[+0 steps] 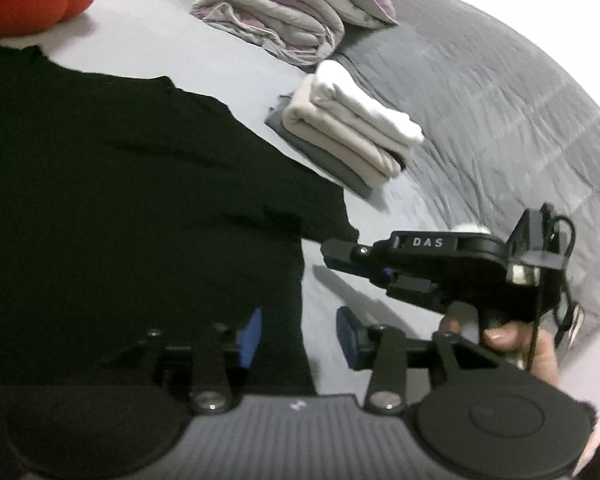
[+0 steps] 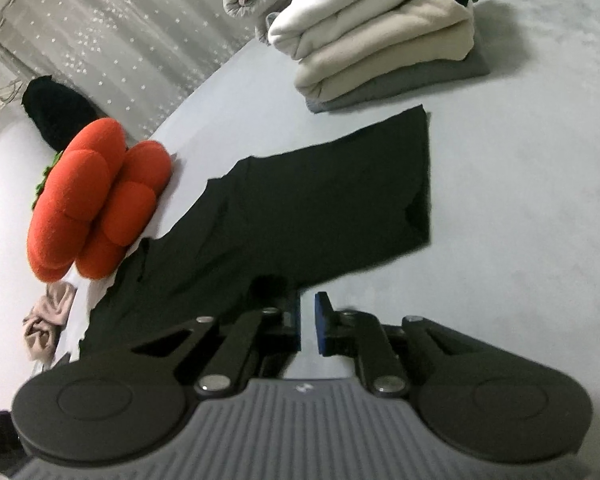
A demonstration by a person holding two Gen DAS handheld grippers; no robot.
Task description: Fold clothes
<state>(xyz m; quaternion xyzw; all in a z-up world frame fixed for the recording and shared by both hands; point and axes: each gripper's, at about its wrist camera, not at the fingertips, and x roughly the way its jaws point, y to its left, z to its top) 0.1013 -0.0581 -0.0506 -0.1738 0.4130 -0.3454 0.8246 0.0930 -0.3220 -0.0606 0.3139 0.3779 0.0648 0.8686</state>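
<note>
A stack of folded clothes [image 2: 384,40] already sits at one o'clock on the bed [image 2: 520,200]. The black garment [image 2: 300,208] lies flat at centre, partly folded — more folds remain. Left tool [image 1: 296,340] spread, empty; right tool [image 2: 308,322] nearly pressed together, pinching nothing.

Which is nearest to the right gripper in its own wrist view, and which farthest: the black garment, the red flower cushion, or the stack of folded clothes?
From the right gripper:
1. Black garment, lying flat just ahead of the fingertips and to their left.
2. Red flower cushion, off to the left at the garment's far edge.
3. Stack of folded clothes, farthest, up ahead and slightly right.
</note>
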